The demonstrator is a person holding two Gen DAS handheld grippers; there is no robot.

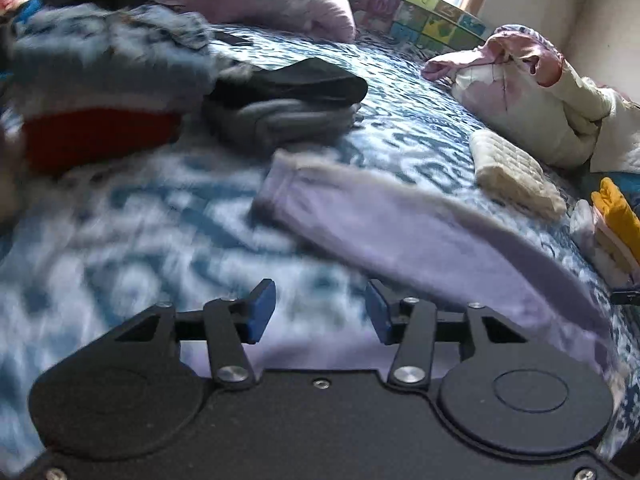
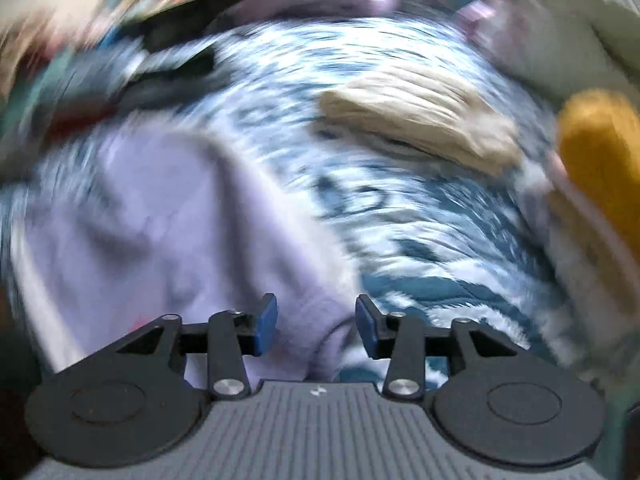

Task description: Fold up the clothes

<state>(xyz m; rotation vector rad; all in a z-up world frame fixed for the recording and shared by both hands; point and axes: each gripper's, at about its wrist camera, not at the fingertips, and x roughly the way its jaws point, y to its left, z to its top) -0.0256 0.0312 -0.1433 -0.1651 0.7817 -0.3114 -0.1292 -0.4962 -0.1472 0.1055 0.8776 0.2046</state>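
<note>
Lavender garment (image 1: 420,232), soft, light and floppy, lies on the bed (image 1: 140,240) under both empty, part-open grippers (image 1: 320,312) (image 2: 316,326); best pinched at a hem or corner.

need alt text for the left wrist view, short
An open, empty left gripper hovers over a lavender garment lying on a bed with a blue and white patterned cover. Behind it lie a black and grey folded pile, a red item and a cream quilted piece.
</note>
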